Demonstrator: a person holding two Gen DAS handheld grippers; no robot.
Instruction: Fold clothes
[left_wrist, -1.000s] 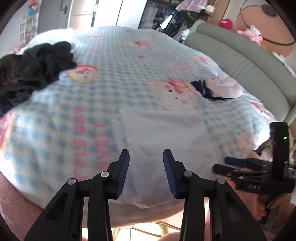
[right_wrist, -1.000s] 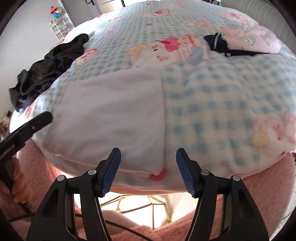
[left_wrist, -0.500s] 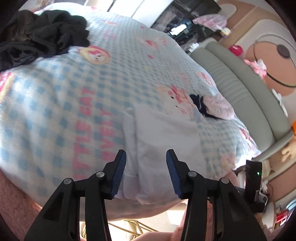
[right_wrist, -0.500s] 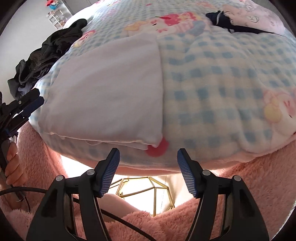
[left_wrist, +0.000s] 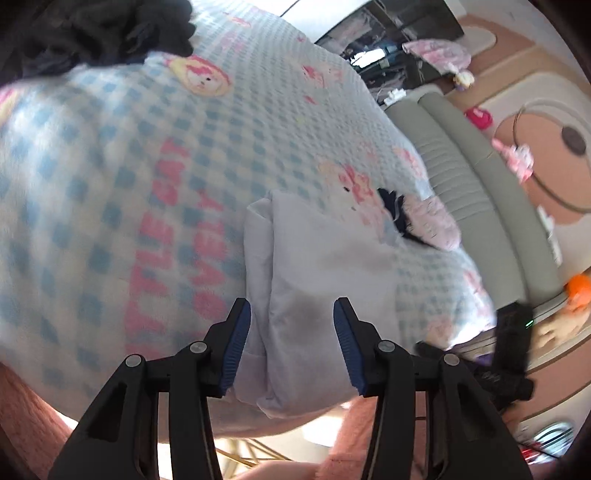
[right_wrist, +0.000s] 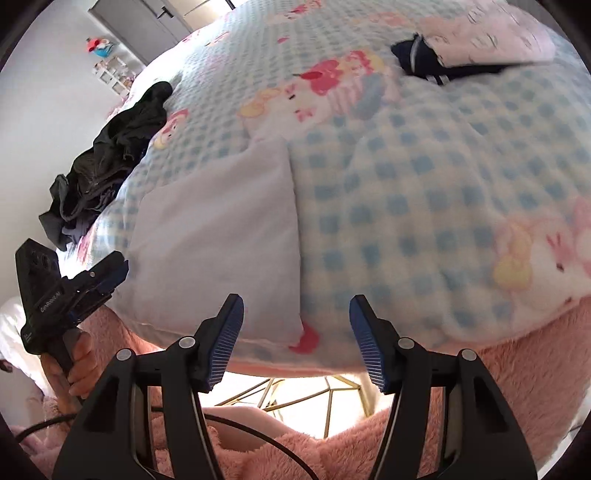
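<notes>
A white cloth (left_wrist: 325, 266), folded into a rectangle, lies on the blue-checked cartoon blanket (left_wrist: 110, 177) at the bed's near edge. My left gripper (left_wrist: 291, 343) hovers over the cloth's near left part. Its jaws are opening, the fabric shows between them, and the pads do not press on it. In the right wrist view the same cloth (right_wrist: 229, 236) lies left of centre. My right gripper (right_wrist: 295, 341) hangs over its near right corner with the jaws closing and the pads clear of the fabric. The left gripper (right_wrist: 107, 273) shows at the cloth's left edge.
A heap of black clothes (right_wrist: 110, 155) lies at the bed's far left. A pink patterned garment on a dark navy one (right_wrist: 480, 44) sits at the far right. A grey padded headboard (left_wrist: 480, 192) runs beside the bed. Fluffy pink sleeves (right_wrist: 498, 387) fill the foreground.
The left gripper rolled, sank toward the cloth's left edge, and its jaws widened. The right gripper drew back a little, so the cloth looks smaller than half a second ago.
</notes>
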